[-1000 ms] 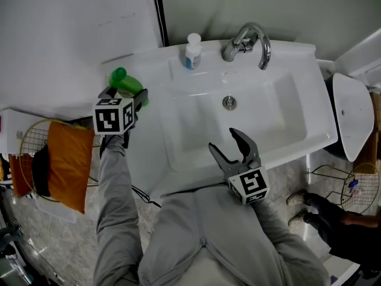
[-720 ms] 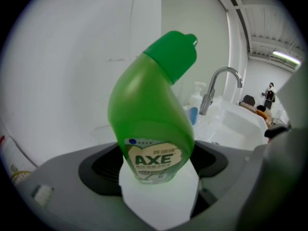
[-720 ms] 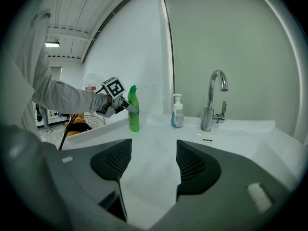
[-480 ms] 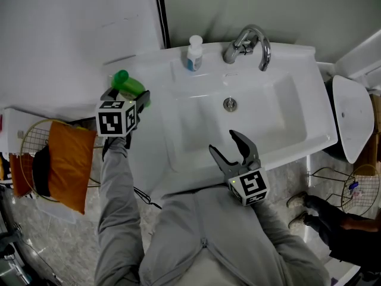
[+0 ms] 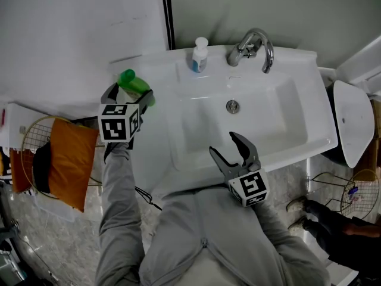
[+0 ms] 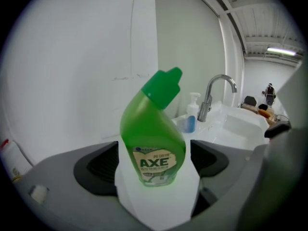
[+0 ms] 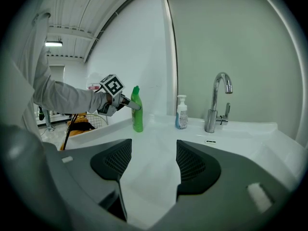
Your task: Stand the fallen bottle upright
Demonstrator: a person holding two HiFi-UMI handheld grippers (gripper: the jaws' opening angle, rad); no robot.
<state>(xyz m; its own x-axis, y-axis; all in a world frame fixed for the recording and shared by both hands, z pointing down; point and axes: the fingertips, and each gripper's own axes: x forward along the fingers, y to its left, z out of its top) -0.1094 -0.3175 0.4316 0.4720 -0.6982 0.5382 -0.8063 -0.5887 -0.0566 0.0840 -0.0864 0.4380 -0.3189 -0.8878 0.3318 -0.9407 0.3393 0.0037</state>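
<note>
The green bottle (image 5: 132, 82) with a green angled cap stands upright on the left ledge of the white sink (image 5: 297, 58). In the left gripper view the bottle (image 6: 153, 134) shows its label between the two pads, with a thin gap on each side. My left gripper (image 5: 128, 94) is around it and its jaws are opening, no pad pressing. My right gripper (image 5: 223, 143) hovers open over the sink's front rim with nothing in it. From the right gripper view the bottle (image 7: 137, 110) is seen upright at the far left, the left gripper (image 7: 126, 102) beside it.
A chrome faucet (image 5: 253, 45) and a pump soap dispenser (image 5: 199, 53) stand at the back of the sink. A wire basket with an orange cloth (image 5: 62, 159) is on the floor at left. A white fixture (image 5: 351, 121) and a person's feet (image 5: 306, 210) are at right.
The left gripper's jaws have spread slightly away from the bottle, which stays upright on the ledge. The right gripper has not moved.
</note>
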